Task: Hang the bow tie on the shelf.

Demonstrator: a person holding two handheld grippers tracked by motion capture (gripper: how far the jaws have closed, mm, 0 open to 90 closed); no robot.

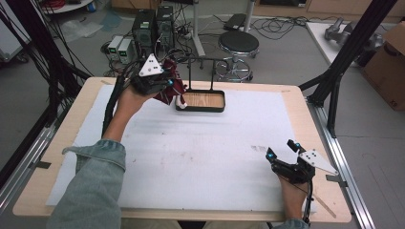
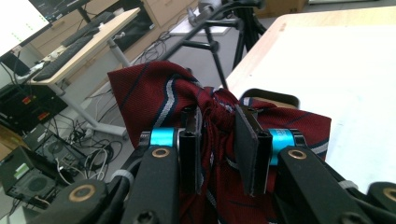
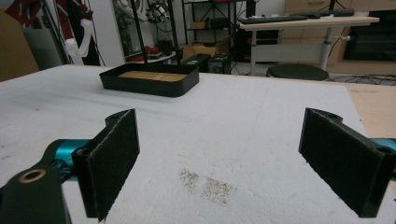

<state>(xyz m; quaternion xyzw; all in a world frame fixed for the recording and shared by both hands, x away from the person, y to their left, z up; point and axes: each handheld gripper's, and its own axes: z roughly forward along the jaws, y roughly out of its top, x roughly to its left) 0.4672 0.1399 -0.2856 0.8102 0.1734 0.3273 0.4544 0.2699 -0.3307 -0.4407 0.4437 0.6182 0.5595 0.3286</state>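
The left forearm, in a rolled pale denim sleeve, reaches forward and slightly right toward the far left part of the desk. Its hand holds the left gripper raised, grey three-cornered plate on top, a black cable trailing back along the arm. In the left gripper view its jaws are clamped close together on bunched dark red striped cloth. The right hand sits low near the right front corner, holding the right gripper; its jaws stand wide apart with nothing between them.
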